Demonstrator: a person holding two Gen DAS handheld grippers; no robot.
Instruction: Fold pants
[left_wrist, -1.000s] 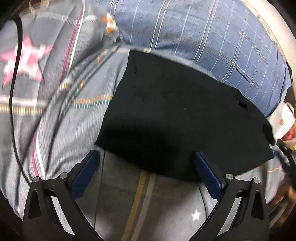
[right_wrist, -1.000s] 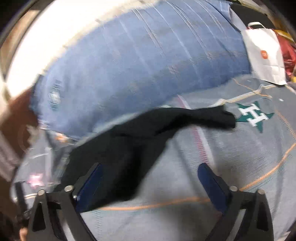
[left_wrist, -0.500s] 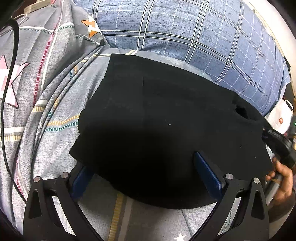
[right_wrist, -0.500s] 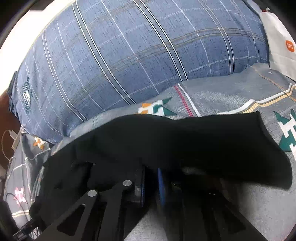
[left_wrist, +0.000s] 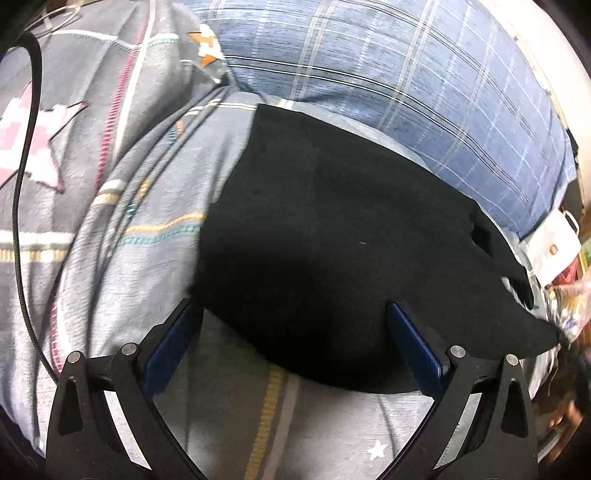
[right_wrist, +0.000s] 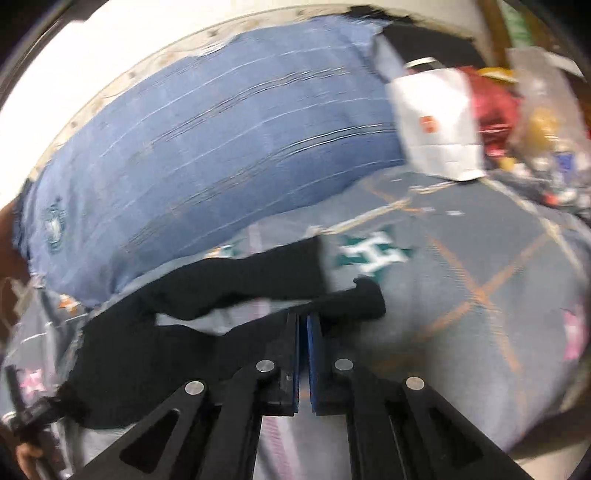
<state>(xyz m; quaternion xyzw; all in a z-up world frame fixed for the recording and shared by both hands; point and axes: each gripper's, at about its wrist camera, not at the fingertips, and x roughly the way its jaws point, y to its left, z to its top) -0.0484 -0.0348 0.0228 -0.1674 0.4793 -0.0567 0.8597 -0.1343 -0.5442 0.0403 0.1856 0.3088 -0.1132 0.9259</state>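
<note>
The black pants (left_wrist: 332, 240) lie folded on the grey patterned bedspread (left_wrist: 155, 206), filling the middle of the left wrist view. My left gripper (left_wrist: 295, 325) is open and empty, its blue pads straddling the near edge of the pants just above the cloth. In the right wrist view the pants (right_wrist: 166, 332) stretch from lower left to centre. My right gripper (right_wrist: 303, 321) is shut on the pants at their right end, pinching a narrow black strip (right_wrist: 354, 299) that is lifted off the bed.
A blue plaid pillow (left_wrist: 424, 85) lies just behind the pants, also in the right wrist view (right_wrist: 207, 147). A white paper bag (right_wrist: 436, 122) and clutter sit at the far right. A black cable (left_wrist: 22, 177) runs down the left side of the bed.
My right gripper closed on the right end of the pants and has pulled it up and rightward. My left gripper has drawn back slightly and stays open over the near edge.
</note>
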